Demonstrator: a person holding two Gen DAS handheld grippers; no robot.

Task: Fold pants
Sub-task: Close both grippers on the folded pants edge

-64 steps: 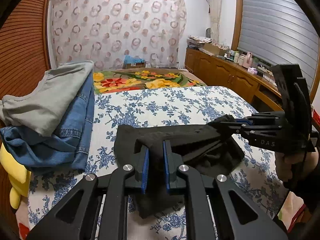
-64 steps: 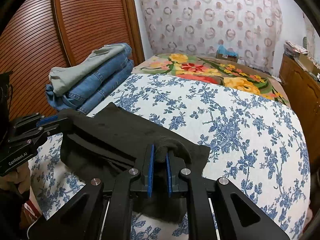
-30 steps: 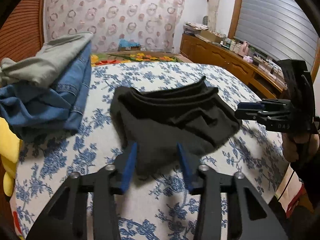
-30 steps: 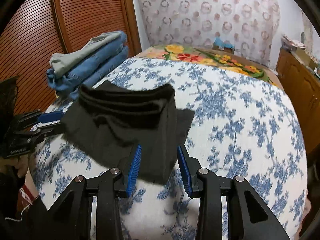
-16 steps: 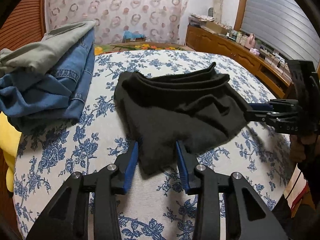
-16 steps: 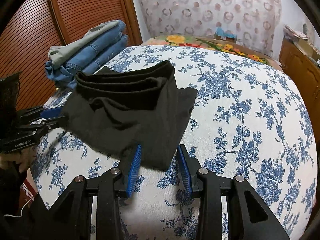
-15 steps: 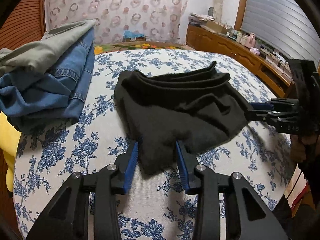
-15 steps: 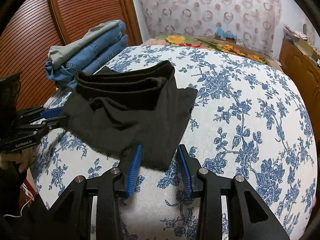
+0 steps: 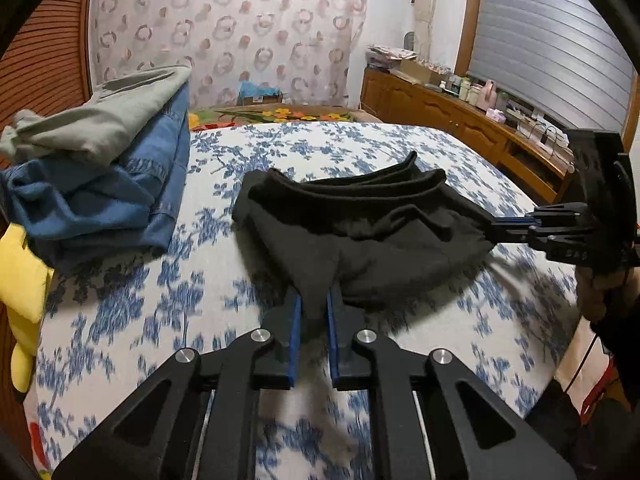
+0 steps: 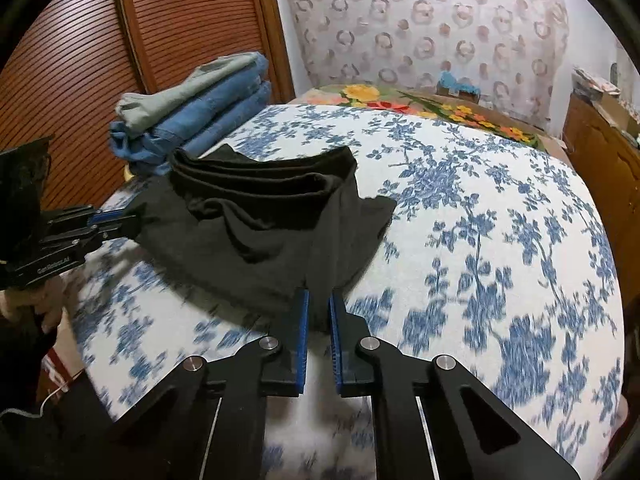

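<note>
The black pants (image 9: 360, 232) lie folded in a thick bundle on the blue-flowered bedspread (image 9: 120, 320); they also show in the right wrist view (image 10: 260, 232). My left gripper (image 9: 314, 308) is shut on the near corner of the pants. My right gripper (image 10: 318, 304) is shut on the opposite near corner. Each gripper shows in the other's view, the right one (image 9: 504, 226) at the pants' right edge, the left one (image 10: 128, 220) at their left edge.
A stack of folded blue jeans with grey pants on top (image 9: 104, 176) lies at the bed's left side by a wooden slatted door (image 10: 80, 60). A yellow cushion (image 9: 20, 280) sits at the left edge. A wooden cabinet (image 9: 460, 128) with clutter stands right.
Both grippers were open around the pants' near edge half a second ago; now both have closed on the fabric corners. Blur on the bedspread shows motion.
</note>
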